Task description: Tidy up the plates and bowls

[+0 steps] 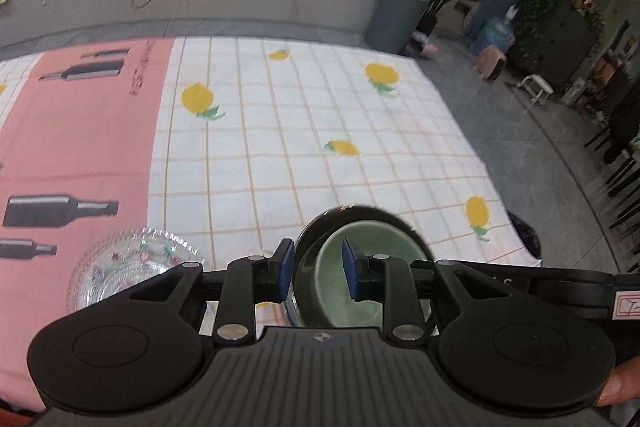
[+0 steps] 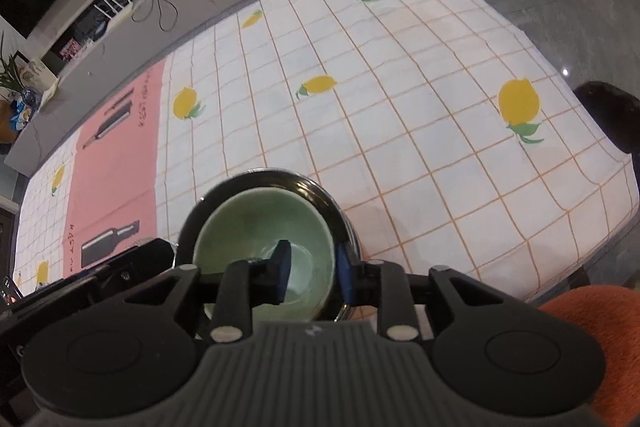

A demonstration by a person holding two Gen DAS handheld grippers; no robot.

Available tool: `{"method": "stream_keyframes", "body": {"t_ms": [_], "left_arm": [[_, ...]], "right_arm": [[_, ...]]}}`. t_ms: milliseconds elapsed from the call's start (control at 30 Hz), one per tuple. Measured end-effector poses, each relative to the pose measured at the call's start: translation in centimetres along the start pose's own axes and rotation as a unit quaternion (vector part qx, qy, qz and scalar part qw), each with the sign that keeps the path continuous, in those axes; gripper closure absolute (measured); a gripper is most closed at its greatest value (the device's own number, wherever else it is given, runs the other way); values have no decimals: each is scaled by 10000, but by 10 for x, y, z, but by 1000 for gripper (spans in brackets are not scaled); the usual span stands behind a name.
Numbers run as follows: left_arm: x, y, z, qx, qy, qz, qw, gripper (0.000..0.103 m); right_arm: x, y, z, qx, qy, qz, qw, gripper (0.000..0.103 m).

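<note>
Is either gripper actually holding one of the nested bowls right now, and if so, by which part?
Neither. The left gripper and right gripper each straddle the rims of the green bowl and black bowl, pads not pressing.

1. The left wrist view looks forward and steeply down along its jaws, close above the tabletop [image 1: 320, 131].
2. The right wrist view does likewise, close over the same tabletop [image 2: 400, 107].
3. Both views share the green bowl [image 1: 360, 291] [image 2: 256, 227], nested in a dark bowl [image 1: 384, 217] [image 2: 320, 193], straddled by each pair of jaws.
</note>
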State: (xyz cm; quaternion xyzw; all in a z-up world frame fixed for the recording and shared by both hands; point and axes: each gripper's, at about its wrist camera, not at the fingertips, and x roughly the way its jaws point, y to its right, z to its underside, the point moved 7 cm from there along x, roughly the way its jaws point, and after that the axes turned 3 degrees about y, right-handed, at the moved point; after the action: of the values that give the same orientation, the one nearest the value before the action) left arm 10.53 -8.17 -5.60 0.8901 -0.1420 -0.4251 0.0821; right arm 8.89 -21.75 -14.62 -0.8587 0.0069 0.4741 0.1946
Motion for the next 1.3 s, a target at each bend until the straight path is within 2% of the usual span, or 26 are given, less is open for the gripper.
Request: {"method": "stream_keyframes", "body": {"t_ms": [67, 133, 267, 300, 367, 467, 500, 733, 900, 1067, 1167, 1300], "left_arm": [[-2, 1, -2, 45, 60, 17, 10000, 71], [-5, 1, -3, 65, 117, 35, 9999, 70], [-8, -5, -3, -28, 193, 118, 9997, 65], [-9, -7, -3, -61, 209, 161, 9996, 60], [-9, -11, -2, -125, 231, 262, 9993, 52], [-8, -17, 1, -232, 303, 351, 9987, 41], [-6, -20, 3, -310, 318, 357, 9984, 38], [12, -40, 19, -1243, 234, 677, 9897, 36], [27, -50, 35, -1568, 150, 776, 9845, 36], [39, -56, 50, -2215, 26, 1139, 9685, 36], [47, -60, 54, -2440, 4, 1089, 9636, 36], [55, -57, 57, -2474, -74, 1029, 9634, 36]], "right_arm": [[-5, -2, -2, -117, 146, 27, 9998, 70], [-9, -3, -5, -181, 243, 35, 9995, 69], [-19, -3, -11, -238, 478, -83, 9985, 61], [-21, -3, -12, -272, 556, -70, 9981, 60], [-24, 0, -14, -295, 683, -80, 9972, 48], [-23, 7, -14, -91, 731, -276, 9969, 36], [-21, 10, -14, -9, 716, -331, 9969, 35], [2, 28, -1, 622, 352, -734, 9947, 33], [24, 40, 11, 1163, 10, -1046, 9877, 32], [41, 47, 20, 1354, -137, -1122, 9843, 32], [47, 48, 21, 1460, -217, -1260, 9810, 32], [55, 47, 22, 1455, -314, -1299, 9803, 32]]}}
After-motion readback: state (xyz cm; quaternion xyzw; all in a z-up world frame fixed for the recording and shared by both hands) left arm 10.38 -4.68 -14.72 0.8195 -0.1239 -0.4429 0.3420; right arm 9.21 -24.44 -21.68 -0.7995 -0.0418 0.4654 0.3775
